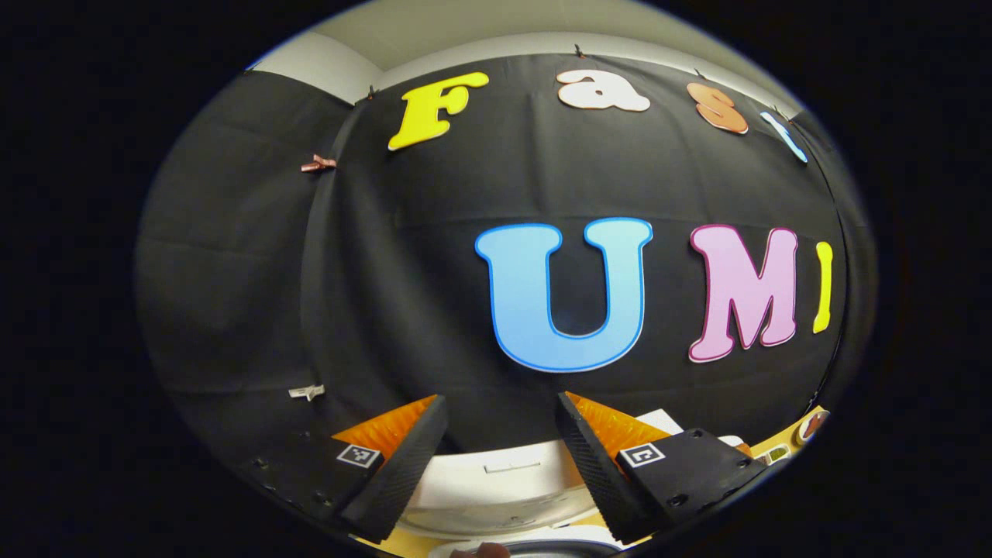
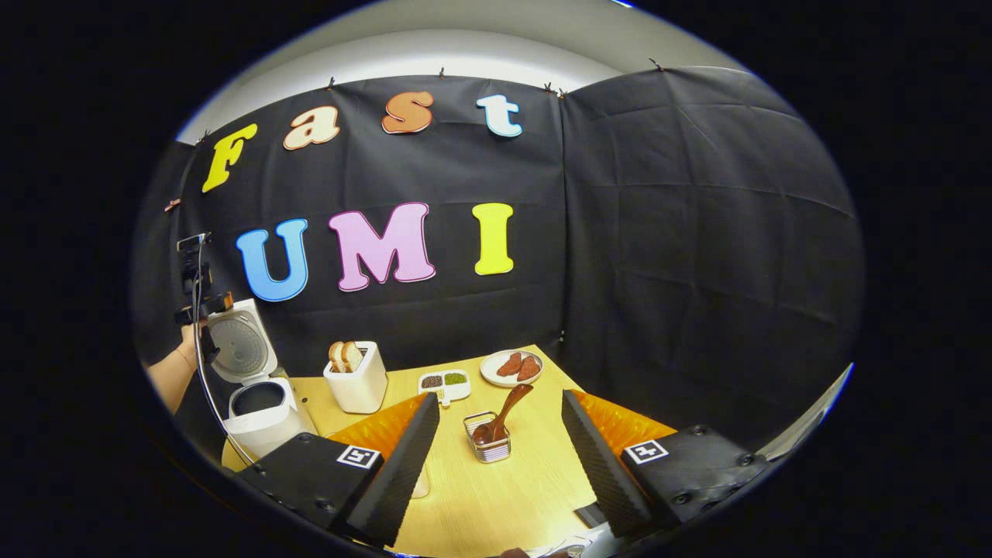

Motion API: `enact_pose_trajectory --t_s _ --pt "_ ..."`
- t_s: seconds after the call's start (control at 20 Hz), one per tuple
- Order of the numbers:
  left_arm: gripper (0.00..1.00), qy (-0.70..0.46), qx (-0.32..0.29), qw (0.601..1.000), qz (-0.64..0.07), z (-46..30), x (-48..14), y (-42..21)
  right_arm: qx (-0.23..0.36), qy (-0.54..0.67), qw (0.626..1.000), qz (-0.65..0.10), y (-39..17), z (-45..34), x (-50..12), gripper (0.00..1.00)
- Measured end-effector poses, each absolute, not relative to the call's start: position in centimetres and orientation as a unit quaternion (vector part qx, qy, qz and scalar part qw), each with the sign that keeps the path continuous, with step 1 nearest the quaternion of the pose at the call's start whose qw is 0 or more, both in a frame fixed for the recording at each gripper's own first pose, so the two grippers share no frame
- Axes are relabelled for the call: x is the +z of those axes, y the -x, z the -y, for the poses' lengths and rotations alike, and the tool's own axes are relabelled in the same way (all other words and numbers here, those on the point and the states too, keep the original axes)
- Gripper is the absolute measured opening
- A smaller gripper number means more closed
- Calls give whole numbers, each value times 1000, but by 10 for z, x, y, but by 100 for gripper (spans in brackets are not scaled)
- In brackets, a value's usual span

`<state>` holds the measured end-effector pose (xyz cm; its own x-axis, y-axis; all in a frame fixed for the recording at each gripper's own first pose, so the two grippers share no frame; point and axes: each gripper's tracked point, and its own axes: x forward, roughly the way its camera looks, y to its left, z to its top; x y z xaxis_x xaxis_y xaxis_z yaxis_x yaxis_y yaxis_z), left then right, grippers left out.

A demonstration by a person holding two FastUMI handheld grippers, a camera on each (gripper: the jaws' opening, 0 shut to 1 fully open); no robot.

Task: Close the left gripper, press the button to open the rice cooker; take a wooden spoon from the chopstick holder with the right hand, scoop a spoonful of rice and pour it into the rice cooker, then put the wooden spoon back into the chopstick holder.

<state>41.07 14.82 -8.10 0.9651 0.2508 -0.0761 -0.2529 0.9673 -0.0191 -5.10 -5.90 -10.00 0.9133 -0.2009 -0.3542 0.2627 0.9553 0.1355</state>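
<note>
In the right gripper view the white rice cooker (image 2: 260,422) stands at the table's left edge with its lid (image 2: 242,346) raised and the dark pot showing. A hand (image 2: 174,372) holds my left gripper (image 2: 198,298) beside the lid. In the left gripper view my left gripper (image 1: 500,403) is open, facing the wall, with the cooker's white shell (image 1: 496,484) low between its fingers. A wooden spoon (image 2: 505,412) leans in the wire chopstick holder (image 2: 490,446) mid-table. My right gripper (image 2: 500,397) is open, above and short of the holder, with nothing between its fingers.
A white toaster (image 2: 358,384) with bread stands right of the cooker. Behind the holder lie a small two-part dish (image 2: 443,381) of grains and a plate (image 2: 511,366) with reddish food. The wooden table (image 2: 496,496) ends at the black cloth wall.
</note>
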Motion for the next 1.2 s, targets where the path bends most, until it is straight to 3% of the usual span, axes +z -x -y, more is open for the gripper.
enact_pose_trajectory --t_s 0.05,0.5,0.8,1.2 --pt "100 13 125 992 -25 -146 -76 -405 -117 -97 973 -172 48 58 -101 98" --pt "99 14 109 993 -33 -103 -100 -325 -88 -148 969 -178 41 50 -105 99" --pt "99 40 123 988 -88 -70 -149 -267 -86 -137 974 -161 63 66 -89 98" --pt "100 57 125 978 -158 -43 -212 -239 -91 -134 972 -171 89 75 -97 99"
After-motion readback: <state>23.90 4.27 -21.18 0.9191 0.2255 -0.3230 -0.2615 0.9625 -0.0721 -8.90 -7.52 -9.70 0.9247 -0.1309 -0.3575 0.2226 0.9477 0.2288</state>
